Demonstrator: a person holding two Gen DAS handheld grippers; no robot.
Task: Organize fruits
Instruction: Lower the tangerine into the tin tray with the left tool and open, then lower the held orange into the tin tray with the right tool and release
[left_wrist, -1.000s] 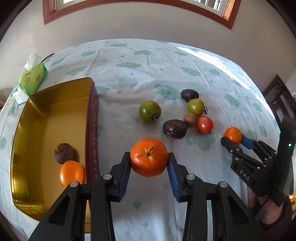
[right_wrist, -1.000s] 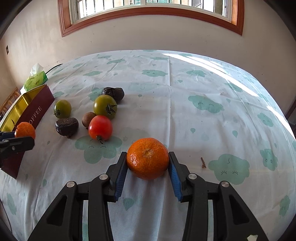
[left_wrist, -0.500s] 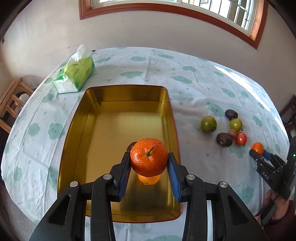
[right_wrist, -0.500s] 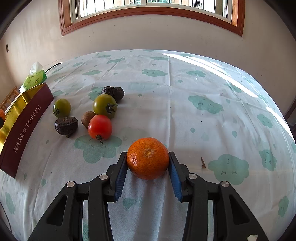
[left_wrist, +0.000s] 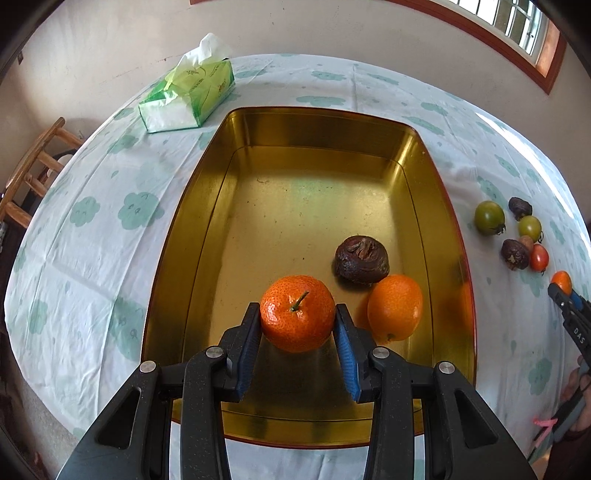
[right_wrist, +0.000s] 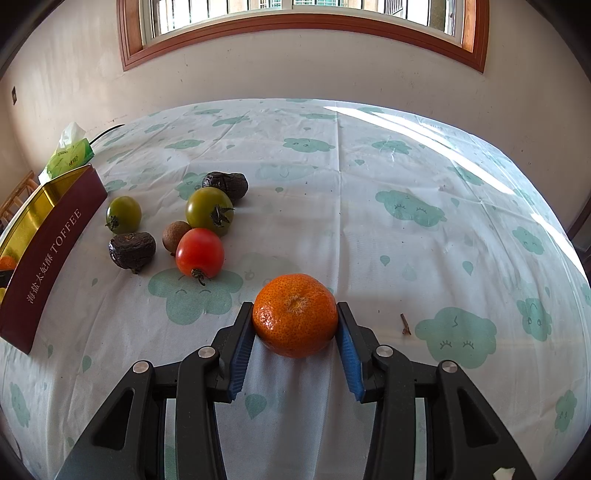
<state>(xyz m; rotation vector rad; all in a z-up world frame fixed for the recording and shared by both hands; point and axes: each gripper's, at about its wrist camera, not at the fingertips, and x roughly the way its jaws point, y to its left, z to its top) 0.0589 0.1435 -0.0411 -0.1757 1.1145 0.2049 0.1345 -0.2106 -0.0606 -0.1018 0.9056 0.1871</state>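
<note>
You have the left gripper (left_wrist: 298, 341) over the near end of the gold tin (left_wrist: 173, 236), its jaws clamped on a stemmed tangerine (left_wrist: 297, 313). The step in hand looks like setting that fruit down inside. Lower it onto bare tin floor just left of the orange (left_wrist: 395, 307) and the dark wrinkled fruit (left_wrist: 362, 259) already lying there, so it doesn't knock them. Ease the jaws apart only once it sits on the metal; a round fruit will likely roll if dropped.

Your right gripper (right_wrist: 295, 347) rests low over the surface (right_wrist: 369, 206), its jaws pressed to both sides of a second tangerine (right_wrist: 295, 314), which appears to sit on the cloth. Keep it there until the tin is free. Two green tomatoes (right_wrist: 209, 211), a red tomato (right_wrist: 200, 252) and more dark fruit wait beside the tin.
</note>
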